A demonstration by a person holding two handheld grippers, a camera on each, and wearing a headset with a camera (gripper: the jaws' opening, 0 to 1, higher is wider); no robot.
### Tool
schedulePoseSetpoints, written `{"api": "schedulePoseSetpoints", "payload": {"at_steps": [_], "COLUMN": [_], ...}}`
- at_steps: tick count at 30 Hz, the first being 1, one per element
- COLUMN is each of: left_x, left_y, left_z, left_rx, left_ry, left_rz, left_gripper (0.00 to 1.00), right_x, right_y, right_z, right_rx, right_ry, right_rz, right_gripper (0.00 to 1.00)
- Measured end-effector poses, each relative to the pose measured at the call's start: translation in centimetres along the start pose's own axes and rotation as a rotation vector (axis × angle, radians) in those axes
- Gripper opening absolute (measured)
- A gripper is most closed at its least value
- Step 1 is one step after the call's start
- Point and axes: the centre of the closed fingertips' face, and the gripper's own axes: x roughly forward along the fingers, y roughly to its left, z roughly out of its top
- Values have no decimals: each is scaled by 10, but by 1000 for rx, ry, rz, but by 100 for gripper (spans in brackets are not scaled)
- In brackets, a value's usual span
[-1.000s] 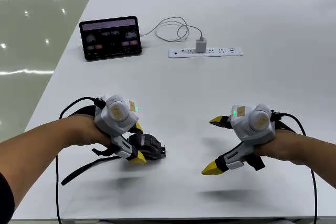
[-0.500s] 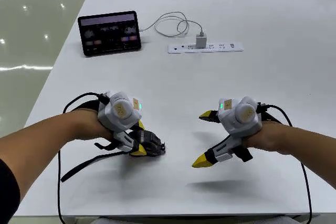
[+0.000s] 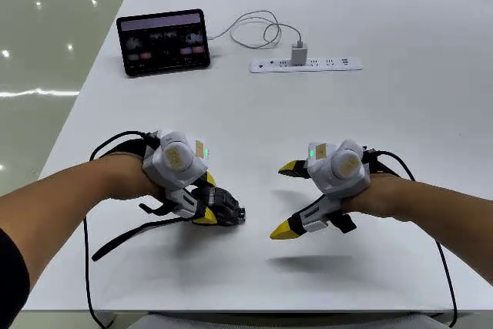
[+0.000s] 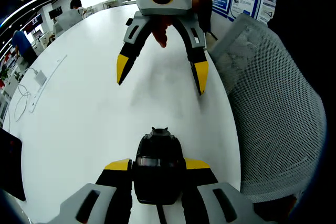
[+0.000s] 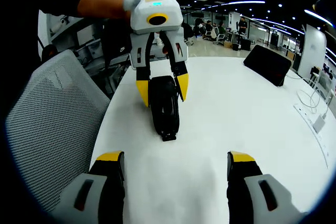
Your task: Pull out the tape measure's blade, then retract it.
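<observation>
A black tape measure (image 3: 222, 211) rests on the white table (image 3: 254, 129), clamped between the yellow-tipped jaws of my left gripper (image 3: 206, 199). In the left gripper view the tape measure (image 4: 156, 165) sits between the jaws of the left gripper (image 4: 156, 164), its blade tab pointing away toward the right gripper (image 4: 160, 74). My right gripper (image 3: 286, 199) hovers open a short way to the right, facing the tape measure, not touching it. The right gripper view shows the tape measure (image 5: 164, 107) ahead, held by the left gripper (image 5: 159, 88), while the right gripper (image 5: 176, 157) stands wide apart.
A tablet (image 3: 162, 41) stands at the back left. A white power strip (image 3: 306, 65) with a charger (image 3: 298, 55) and coiled cable lies behind the middle. A mesh chair (image 4: 268, 103) sits at the near table edge.
My right gripper has moved left, closer to the tape measure, still open. The left gripper keeps its hold on the tape measure in about the same spot.
</observation>
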Motion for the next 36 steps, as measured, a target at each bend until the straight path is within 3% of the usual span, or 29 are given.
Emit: {"api": "schedulePoseSetpoints", "payload": {"at_steps": [8, 18, 36], "left_x": [0, 1, 2], "left_y": [1, 0, 2], "left_z": [-2, -3, -4], "left_rx": [-41, -17, -23], "left_ry": [16, 35, 35], "left_rz": [5, 19, 19], "left_gripper": [32, 32, 32], "right_x": [9, 22, 53], "right_y": [-4, 4, 9], "right_z": [8, 15, 10], "right_rx": [8, -31, -73], "right_ry": [-20, -17, 48], "right_rz": [-9, 13, 25], "right_gripper": [68, 60, 41]}}
